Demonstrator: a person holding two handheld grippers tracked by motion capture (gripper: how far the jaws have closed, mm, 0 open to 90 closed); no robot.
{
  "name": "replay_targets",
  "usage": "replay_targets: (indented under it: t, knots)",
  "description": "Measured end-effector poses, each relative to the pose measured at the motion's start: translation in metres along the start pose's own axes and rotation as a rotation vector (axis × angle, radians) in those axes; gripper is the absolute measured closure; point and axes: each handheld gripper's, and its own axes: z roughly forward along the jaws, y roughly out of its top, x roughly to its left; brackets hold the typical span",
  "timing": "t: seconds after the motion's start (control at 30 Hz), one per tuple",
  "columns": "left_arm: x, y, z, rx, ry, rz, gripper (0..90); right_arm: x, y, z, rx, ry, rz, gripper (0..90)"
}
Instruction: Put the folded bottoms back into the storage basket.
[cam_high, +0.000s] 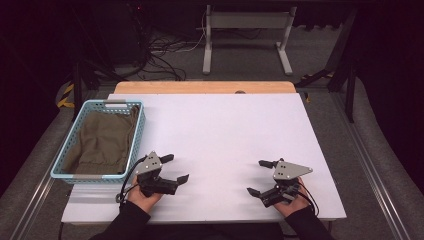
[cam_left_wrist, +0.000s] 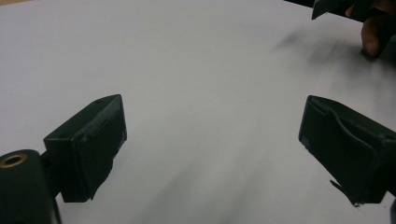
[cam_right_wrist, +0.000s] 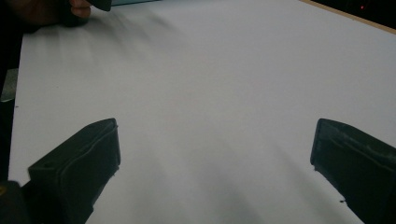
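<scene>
There were no words, numbers, labels or signs to read in any of the views; nothing was written on the white table top (cam_high: 220, 130); the blue basket (cam_high: 134, 145) had no label that could be read; the grey plates on the two grippers were bare.
</scene>
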Motion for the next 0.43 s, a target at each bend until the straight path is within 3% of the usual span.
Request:
replay_targets:
  t: [0.43]
  knots:
    - [0.0002,0.0,-0.0003,0.005,0.01,0.007,8.1,0.0,0.0,-0.0001,0.0,0.0,-0.001,2.1]
